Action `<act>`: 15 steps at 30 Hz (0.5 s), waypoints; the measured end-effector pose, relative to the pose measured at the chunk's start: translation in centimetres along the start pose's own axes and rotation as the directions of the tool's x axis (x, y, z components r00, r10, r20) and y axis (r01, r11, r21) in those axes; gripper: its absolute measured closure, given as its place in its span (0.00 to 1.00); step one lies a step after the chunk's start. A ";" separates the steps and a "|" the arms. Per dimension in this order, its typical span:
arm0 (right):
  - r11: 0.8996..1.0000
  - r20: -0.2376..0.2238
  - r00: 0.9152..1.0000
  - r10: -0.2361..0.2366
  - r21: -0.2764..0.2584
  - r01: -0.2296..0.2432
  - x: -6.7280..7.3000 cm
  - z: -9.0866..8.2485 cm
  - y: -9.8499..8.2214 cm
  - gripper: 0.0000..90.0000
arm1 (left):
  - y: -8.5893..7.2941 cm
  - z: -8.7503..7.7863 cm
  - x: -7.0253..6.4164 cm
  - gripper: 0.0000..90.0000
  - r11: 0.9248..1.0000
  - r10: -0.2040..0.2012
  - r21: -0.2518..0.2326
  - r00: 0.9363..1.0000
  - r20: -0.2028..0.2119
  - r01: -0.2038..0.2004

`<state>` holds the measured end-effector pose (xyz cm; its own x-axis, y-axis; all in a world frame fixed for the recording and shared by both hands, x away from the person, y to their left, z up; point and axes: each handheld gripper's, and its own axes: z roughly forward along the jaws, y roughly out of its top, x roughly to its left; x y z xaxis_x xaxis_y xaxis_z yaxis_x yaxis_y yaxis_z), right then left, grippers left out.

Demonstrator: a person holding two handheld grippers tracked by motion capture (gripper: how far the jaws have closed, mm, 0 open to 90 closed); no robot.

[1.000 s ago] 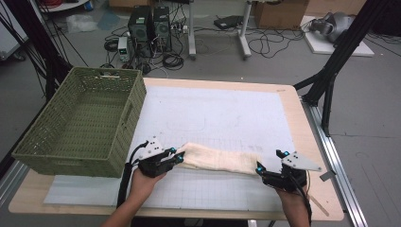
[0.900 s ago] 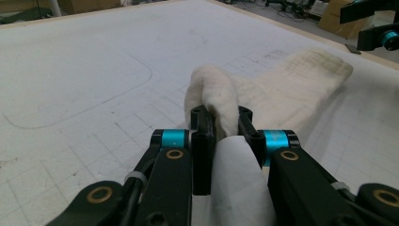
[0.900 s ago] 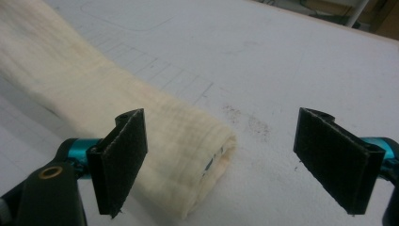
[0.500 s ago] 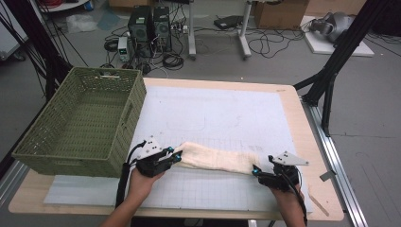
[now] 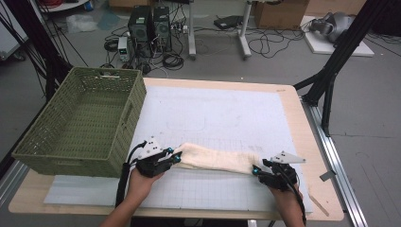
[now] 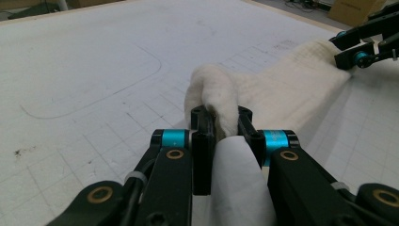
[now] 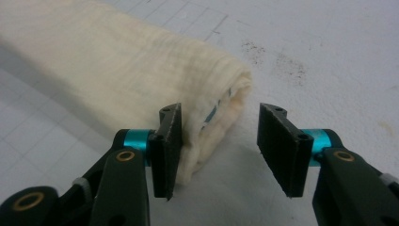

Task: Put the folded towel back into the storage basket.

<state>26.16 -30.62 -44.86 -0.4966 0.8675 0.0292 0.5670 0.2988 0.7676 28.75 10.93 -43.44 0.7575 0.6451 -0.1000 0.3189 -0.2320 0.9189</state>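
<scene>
Right gripper (image 7: 219, 141) has closed in, jaws straddling towel (image 5: 215, 159) end.

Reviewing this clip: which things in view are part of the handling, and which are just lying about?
In use:
cream rolled cloth
left gripper, shut on one end
right gripper, open at the other end

Lying about:
green woven basket, empty
black computer towers on the floor
cardboard box

Left tool (image 6: 222, 123) clamped on cream towel (image 6: 277, 92) end — right tool (image 6: 364, 47) at far end.
</scene>
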 end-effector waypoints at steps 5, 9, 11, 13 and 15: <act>1.000 -0.053 0.998 0.015 -0.002 -0.015 0.0 0.5 0.2 0.60 | 0.0 0.0 0.1 0.88 1.000 -0.003 0.002 1.000 0.000 0.003; 1.000 -0.101 0.995 0.026 0.005 -0.025 0.0 0.8 0.4 0.77 | -0.1 0.0 0.1 0.88 1.000 -0.002 0.003 1.000 0.002 0.002; 0.999 -0.136 0.989 0.054 0.012 -0.053 -0.2 0.9 0.5 0.85 | -0.1 -0.1 0.2 0.88 1.000 -0.004 0.004 1.000 0.003 0.004; 0.998 -0.147 0.987 0.069 0.017 -0.067 -0.4 0.9 0.5 0.87 | -0.1 -0.1 0.2 0.88 1.000 -0.007 0.002 1.000 0.003 0.007; 0.998 -0.146 0.987 0.065 0.016 -0.063 -0.3 0.9 0.5 0.87 | -0.1 -0.1 0.2 0.88 1.000 -0.009 -0.001 1.000 0.004 0.009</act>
<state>27.20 -30.40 -45.09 -0.5496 0.8175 0.1721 0.6077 0.2499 0.7539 28.82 11.19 -43.53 0.7567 0.6445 -0.1096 0.3253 -0.2257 0.9183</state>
